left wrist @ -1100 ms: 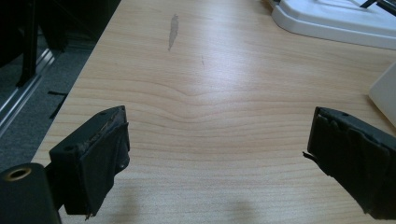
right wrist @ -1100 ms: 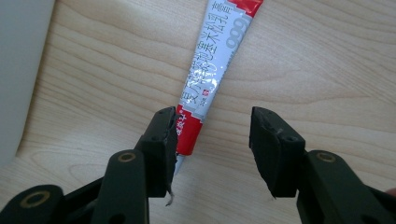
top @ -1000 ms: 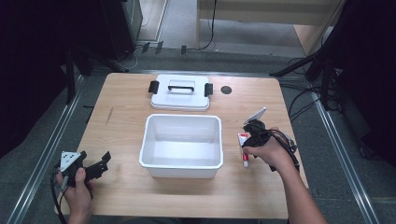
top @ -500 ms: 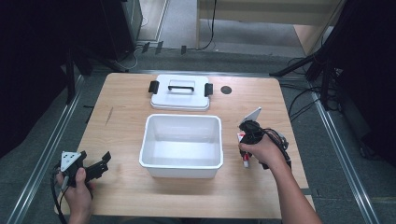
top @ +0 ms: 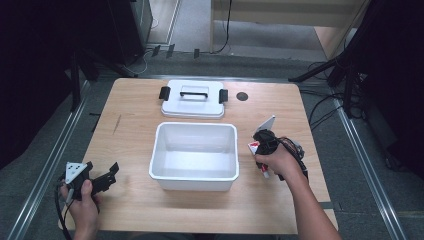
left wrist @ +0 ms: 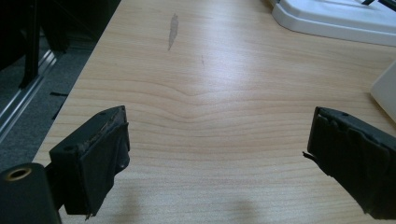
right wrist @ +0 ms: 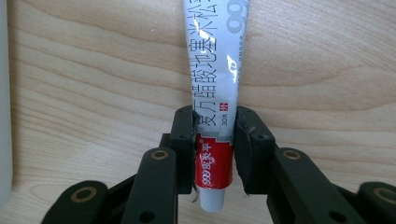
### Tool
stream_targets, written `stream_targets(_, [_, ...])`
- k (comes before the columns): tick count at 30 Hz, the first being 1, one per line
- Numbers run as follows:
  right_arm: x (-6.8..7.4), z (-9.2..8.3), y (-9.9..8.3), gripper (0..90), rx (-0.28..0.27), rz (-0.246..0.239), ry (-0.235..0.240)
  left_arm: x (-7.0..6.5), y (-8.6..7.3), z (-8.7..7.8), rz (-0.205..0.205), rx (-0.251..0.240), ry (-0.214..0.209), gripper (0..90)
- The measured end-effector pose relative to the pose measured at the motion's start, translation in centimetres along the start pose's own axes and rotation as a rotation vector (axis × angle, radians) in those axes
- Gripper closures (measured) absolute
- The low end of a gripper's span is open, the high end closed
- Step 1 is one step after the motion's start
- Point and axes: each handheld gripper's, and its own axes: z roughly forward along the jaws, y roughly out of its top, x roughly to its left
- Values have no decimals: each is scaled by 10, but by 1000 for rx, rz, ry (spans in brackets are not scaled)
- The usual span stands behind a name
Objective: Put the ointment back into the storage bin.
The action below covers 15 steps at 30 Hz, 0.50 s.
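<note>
Soft plastic gave under the right gripper (right wrist: 214, 140), whose jaws pinched a tube (right wrist: 216, 93) near its cap end, on the table (top: 280, 195) just right of the white bin (top: 194, 176). The left gripper (left wrist: 219, 158) hung spread and empty over bare wood. Held so low, the tube could swing or slip during lifting, or catch the bin wall.

Even overhead light on table (top: 130, 135); surroundings dark. Soft shadows beneath bin (top: 195, 152). High view slightly soft; gripper views sharp, mild glare on tube (right wrist: 217, 70).
</note>
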Motion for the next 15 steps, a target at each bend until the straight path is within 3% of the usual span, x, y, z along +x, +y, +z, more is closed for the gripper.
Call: stream_targets(15, [3,2,2,727,15,-38,-29,0,0,0,-1,3,-1,62])
